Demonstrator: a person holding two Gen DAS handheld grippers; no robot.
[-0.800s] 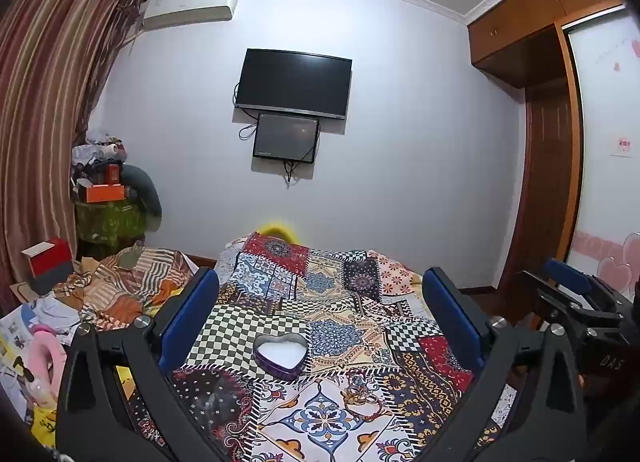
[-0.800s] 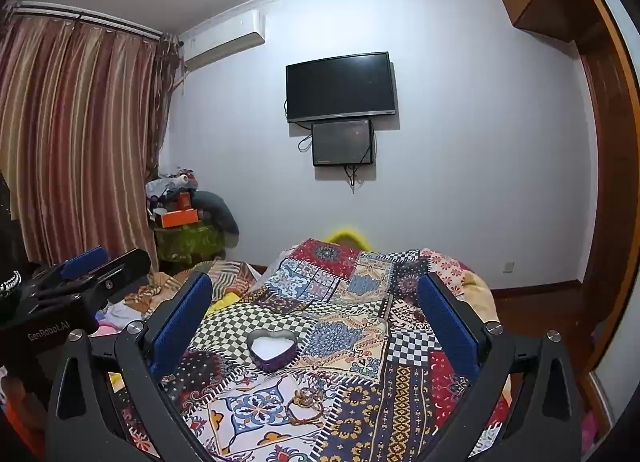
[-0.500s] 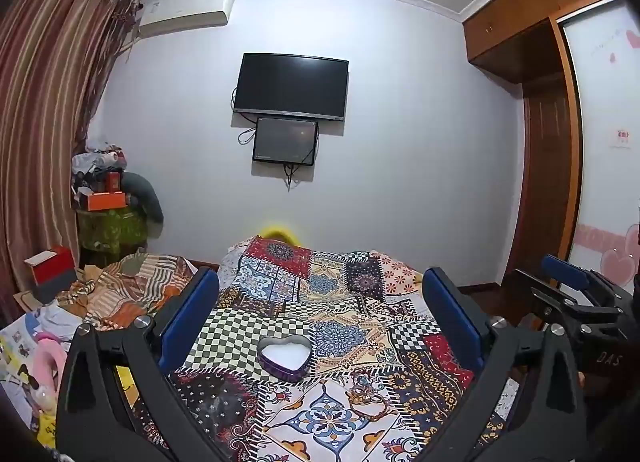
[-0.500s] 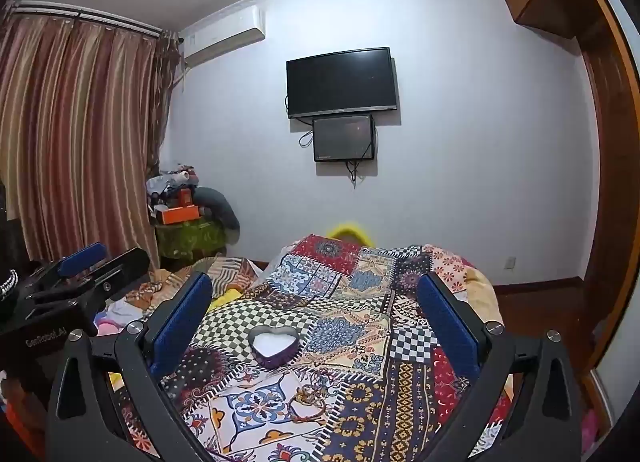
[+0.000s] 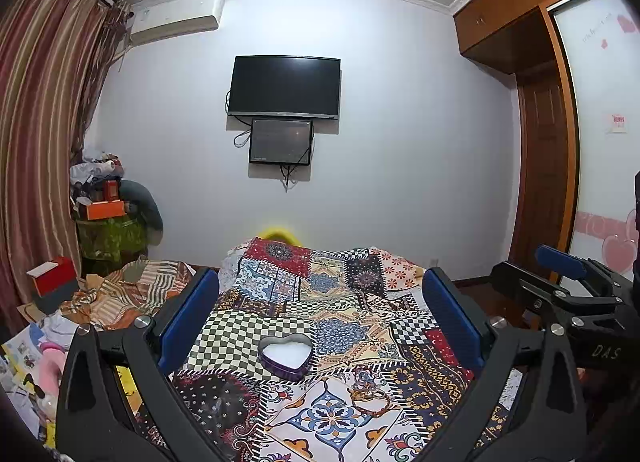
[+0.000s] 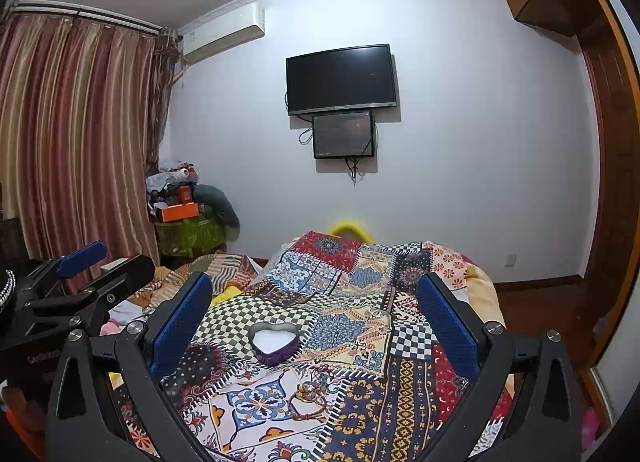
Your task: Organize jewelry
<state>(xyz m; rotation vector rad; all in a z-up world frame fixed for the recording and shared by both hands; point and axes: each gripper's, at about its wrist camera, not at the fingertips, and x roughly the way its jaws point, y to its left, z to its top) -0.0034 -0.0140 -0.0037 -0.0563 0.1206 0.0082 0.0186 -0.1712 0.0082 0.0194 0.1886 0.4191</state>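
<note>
Left hand-held gripper (image 5: 320, 326): we have its jaws spread wide, nothing between them, hovering above the bed with the patchwork quilt (image 5: 280, 274). Purple heart-shaped tin with white lining (image 5: 285, 355) sits open on the quilt, mid-bed. Just in front of it and slightly right lies a tangle of thin cord bracelets with beads (image 5: 370, 396), apart from the tin. Right hand-held gripper (image 6: 314, 326): also spread, empty. Risks as we see them: bracelets are thin and tangled on soft fabric, so a pinch may snag quilt or lift several together; the light tin could tip if bumped.
</note>
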